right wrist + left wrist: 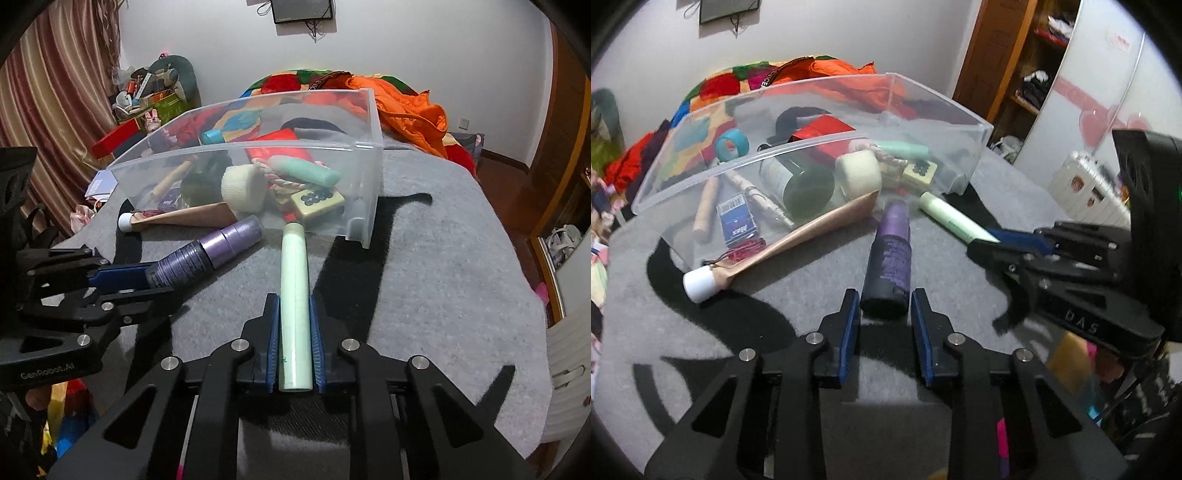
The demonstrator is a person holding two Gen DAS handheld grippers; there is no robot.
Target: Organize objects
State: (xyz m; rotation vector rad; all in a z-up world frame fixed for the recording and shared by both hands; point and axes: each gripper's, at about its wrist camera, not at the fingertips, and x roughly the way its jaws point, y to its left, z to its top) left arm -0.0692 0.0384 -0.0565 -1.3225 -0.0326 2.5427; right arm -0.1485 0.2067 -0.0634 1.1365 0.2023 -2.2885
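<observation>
our left tongs sit narrow around the base of the purple bottle, which lies on its side on the grey blanket with its cap toward the clear plastic bin; the blue pads flank the bottle's bottom end, and from our right wrist view one pad lies right along it, so we take it as gripped. our right tongs are clamped on the pale green tube, which lies lengthwise between the pads, its far end just short of the bin's near wall. a beige tube with a white cap rests against the bin's front wall, beside the purple bottle. inside the bin we see a dark green jar, a cream foam roll, a mahjong tile, a mint container, a red box and a blue card pack. colourful bedding is heaped behind the bin.
</observation>
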